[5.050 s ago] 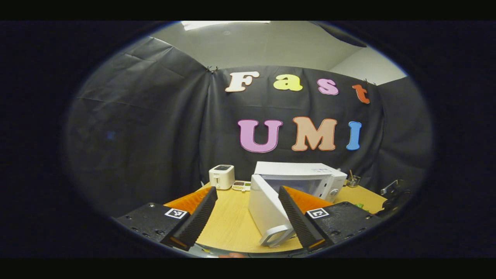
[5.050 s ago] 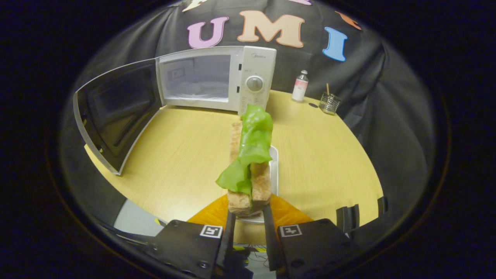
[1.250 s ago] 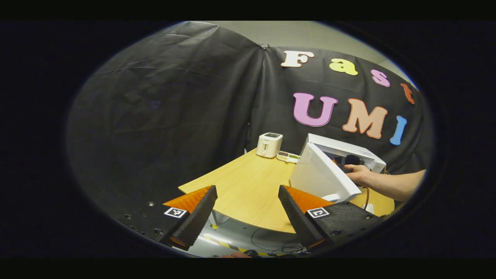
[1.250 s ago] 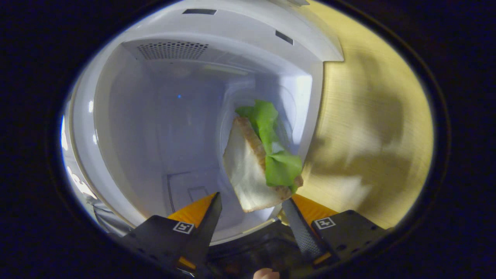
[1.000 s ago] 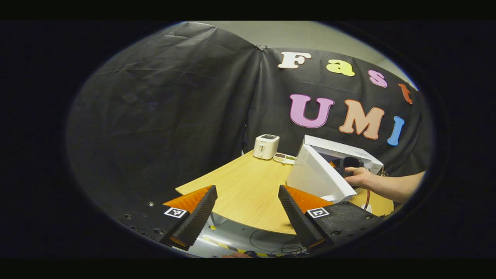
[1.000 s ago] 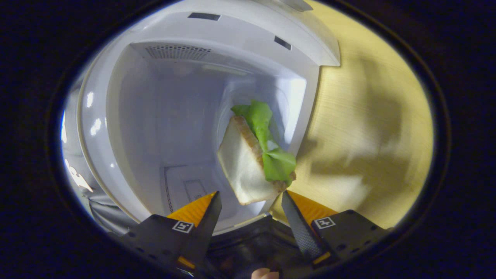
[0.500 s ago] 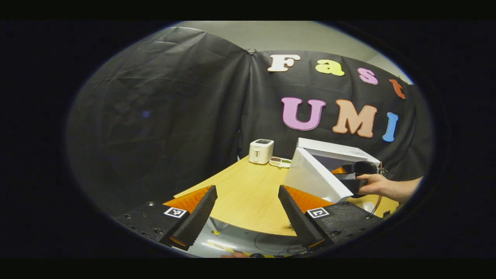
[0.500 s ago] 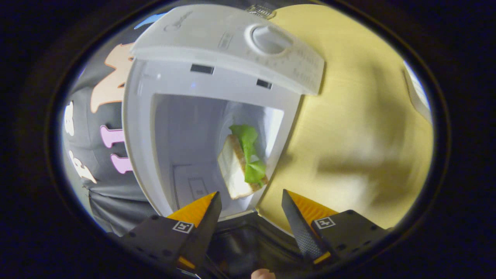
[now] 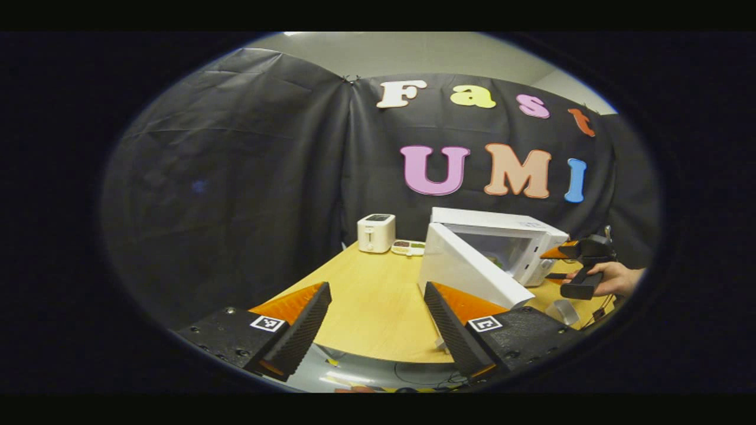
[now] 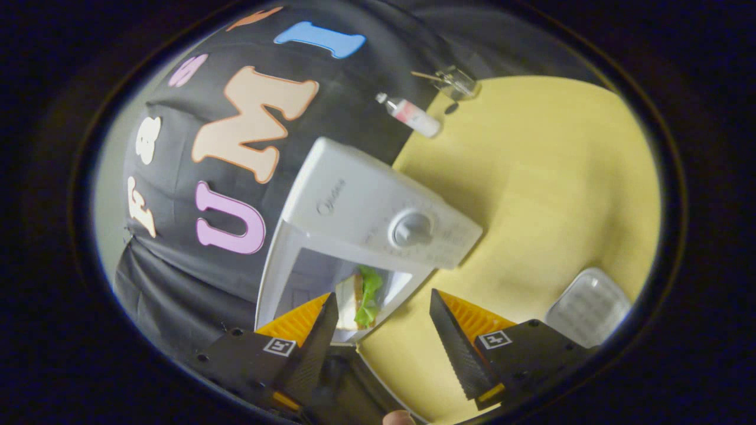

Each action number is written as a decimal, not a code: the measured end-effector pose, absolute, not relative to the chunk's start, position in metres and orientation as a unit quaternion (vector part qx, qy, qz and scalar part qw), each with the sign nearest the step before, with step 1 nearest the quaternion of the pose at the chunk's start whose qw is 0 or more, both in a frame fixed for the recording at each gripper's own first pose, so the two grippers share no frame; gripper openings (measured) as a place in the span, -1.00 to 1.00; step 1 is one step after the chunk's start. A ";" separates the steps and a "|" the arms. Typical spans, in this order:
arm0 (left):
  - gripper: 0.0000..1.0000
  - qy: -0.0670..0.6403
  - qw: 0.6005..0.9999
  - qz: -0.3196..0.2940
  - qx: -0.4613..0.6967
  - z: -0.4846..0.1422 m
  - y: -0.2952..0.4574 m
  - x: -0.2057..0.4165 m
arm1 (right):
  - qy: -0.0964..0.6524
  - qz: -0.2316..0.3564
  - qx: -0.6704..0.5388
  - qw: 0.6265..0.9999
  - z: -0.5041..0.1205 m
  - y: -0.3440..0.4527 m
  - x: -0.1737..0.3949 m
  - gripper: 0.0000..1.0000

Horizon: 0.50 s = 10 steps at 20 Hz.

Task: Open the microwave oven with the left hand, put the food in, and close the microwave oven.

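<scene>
The sandwich (image 10: 359, 293) sits inside the microwave (image 10: 378, 215) cavity, bread and green leaf standing on edge, free of any grip. The door (image 9: 469, 273) hangs wide open, swung out toward the near edge of the surface (image 9: 366, 307), its long edge running from the hinge at the back out to the free end in front. That free end lies just beside and behind the left tool (image 9: 378, 330), on its right-hand side, so this tool looks the nearer one for the push; its fingers are spread apart with nothing between them. The right tool (image 10: 383, 330), fingers likewise spread and empty, is out in front of the cavity, rolled on its side, with a hand (image 9: 614, 277) holding it off to the oven's control side. Farther off: a toaster (image 9: 376, 232) at the back corner, a bottle (image 10: 409, 115) and an empty tray (image 10: 587, 307) on the surface. Judging by this, only closing remains, a sweep of the door rightward and back toward the oven.
</scene>
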<state>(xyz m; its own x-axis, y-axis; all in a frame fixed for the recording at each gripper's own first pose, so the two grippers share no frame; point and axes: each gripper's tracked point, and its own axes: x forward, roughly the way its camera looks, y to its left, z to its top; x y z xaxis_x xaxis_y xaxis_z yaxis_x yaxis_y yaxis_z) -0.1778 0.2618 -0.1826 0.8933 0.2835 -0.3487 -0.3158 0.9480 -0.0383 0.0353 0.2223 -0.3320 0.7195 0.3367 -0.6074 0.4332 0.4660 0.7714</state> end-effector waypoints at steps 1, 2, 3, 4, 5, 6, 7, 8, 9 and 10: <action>0.94 0.173 0.972 0.155 -0.038 -0.186 0.265 -0.174 | 0.361 -0.028 0.501 0.786 -0.324 0.208 0.035 0.91; 0.93 0.179 0.972 0.152 -0.028 -0.192 0.264 -0.171 | 0.349 -0.021 0.481 0.804 -0.316 0.195 0.035 0.91; 0.93 0.187 0.971 0.149 -0.019 -0.197 0.263 -0.169 | 0.339 -0.015 0.458 0.822 -0.306 0.183 0.031 0.91; 0.94 0.192 0.971 0.145 -0.012 -0.199 0.262 -0.168 | 0.327 -0.007 0.433 0.840 -0.294 0.175 0.029 0.91; 0.89 0.194 0.971 0.141 -0.010 -0.202 0.261 -0.166 | 0.312 0.001 0.404 0.860 -0.284 0.166 0.027 0.91; 0.94 0.200 0.970 0.136 -0.010 -0.205 0.258 -0.166 | 0.293 0.008 0.374 0.880 -0.272 0.156 0.028 0.91; 0.89 0.204 0.970 0.131 -0.010 -0.211 0.256 -0.164 | 0.282 0.012 0.342 0.896 -0.263 0.146 0.027 0.91; 0.94 0.210 0.969 0.129 -0.010 -0.215 0.255 -0.164 | 0.268 0.018 0.315 0.910 -0.252 0.139 0.026 0.91; 0.94 0.214 0.969 0.127 -0.008 -0.219 0.254 -0.162 | 0.254 0.022 0.290 0.922 -0.243 0.133 0.029 0.67; 0.92 0.219 0.968 0.124 -0.006 -0.222 0.251 -0.162 | 0.242 0.027 0.268 0.932 -0.234 0.126 0.031 0.67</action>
<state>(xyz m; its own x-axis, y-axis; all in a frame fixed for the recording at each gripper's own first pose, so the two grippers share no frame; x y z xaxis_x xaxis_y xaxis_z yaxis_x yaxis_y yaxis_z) -0.1623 0.2511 -0.2224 0.8736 0.2374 -0.4247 -0.2431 0.9691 0.0417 0.0315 0.1262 -0.2335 0.8813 0.1810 -0.4366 0.0789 0.8545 0.5135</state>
